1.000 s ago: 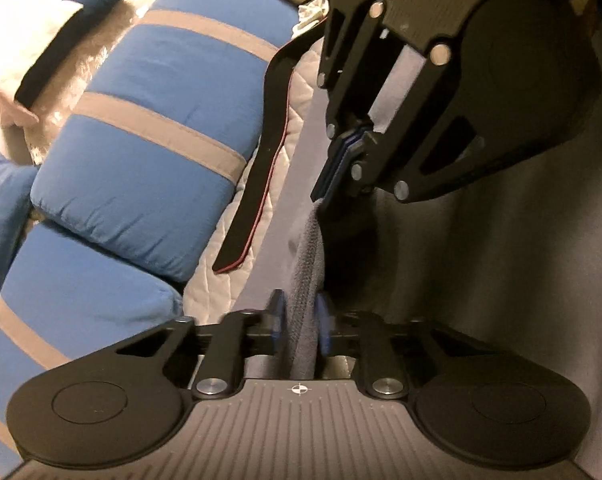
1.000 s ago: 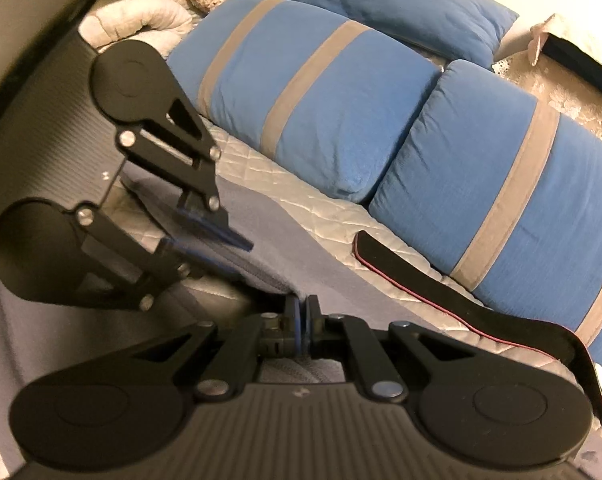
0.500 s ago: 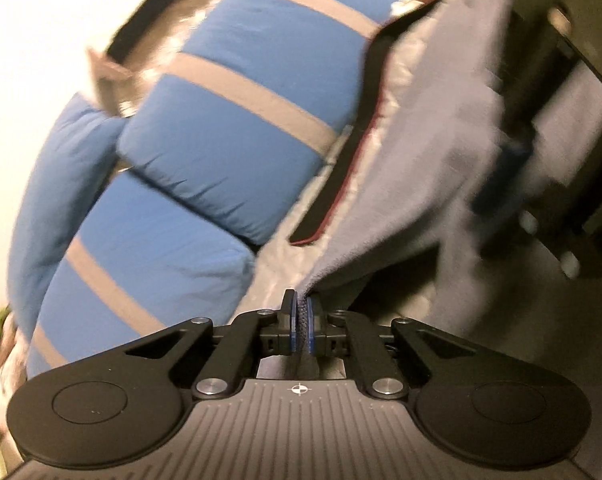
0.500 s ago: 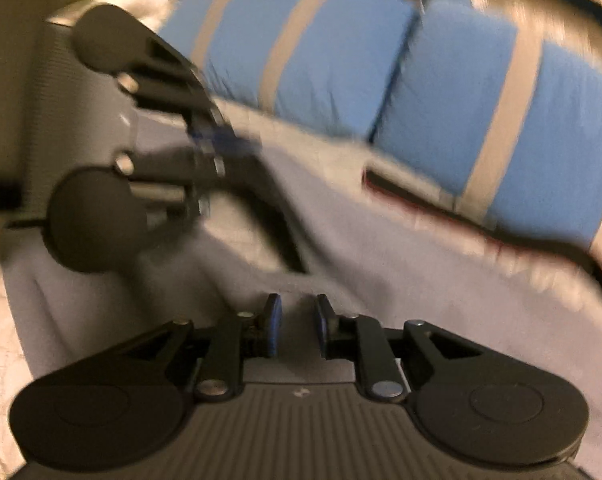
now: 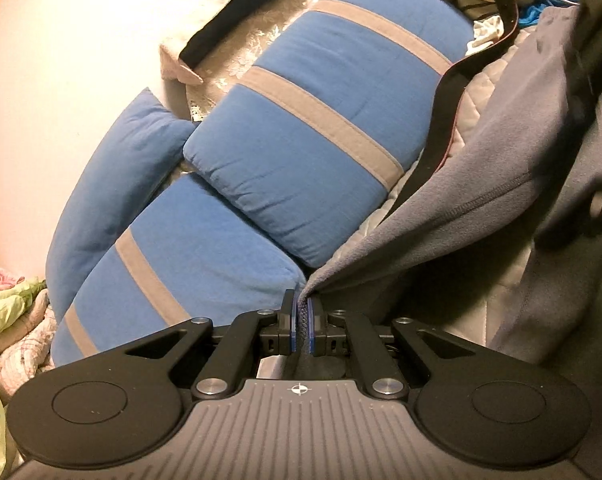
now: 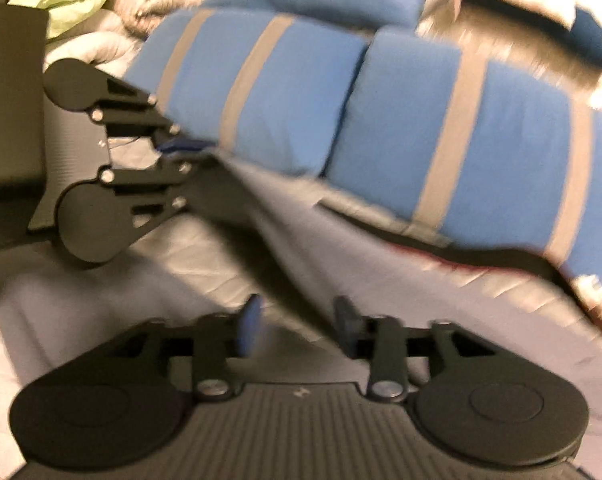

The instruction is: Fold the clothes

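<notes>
Bed (image 5: 467,120): we list a pale quilted cover, carrying everything below.
Pillows (image 5: 313,128): blue with grey bands, lined along the far side of the bed; a dark strap (image 5: 441,128) lies just beside them.
Garment (image 5: 513,168): grey fleece with a stitched seam, spread over the quilt, one edge drawn up taut toward us and the rest draped slack.
Left tongs (image 5: 299,322): narrow, pinching a corner of the fleece between the blue pads.
Right tongs (image 6: 297,320): opening; a second ago they were closed at the cloth, and now the pads stand apart. The right view is blurred, so we think a fold of fleece runs between them untouched.
Change: the right side has let go while the left keeps its corner.
Meaning: we judge one fold laid, with the right free to take a fresh edge.
</notes>
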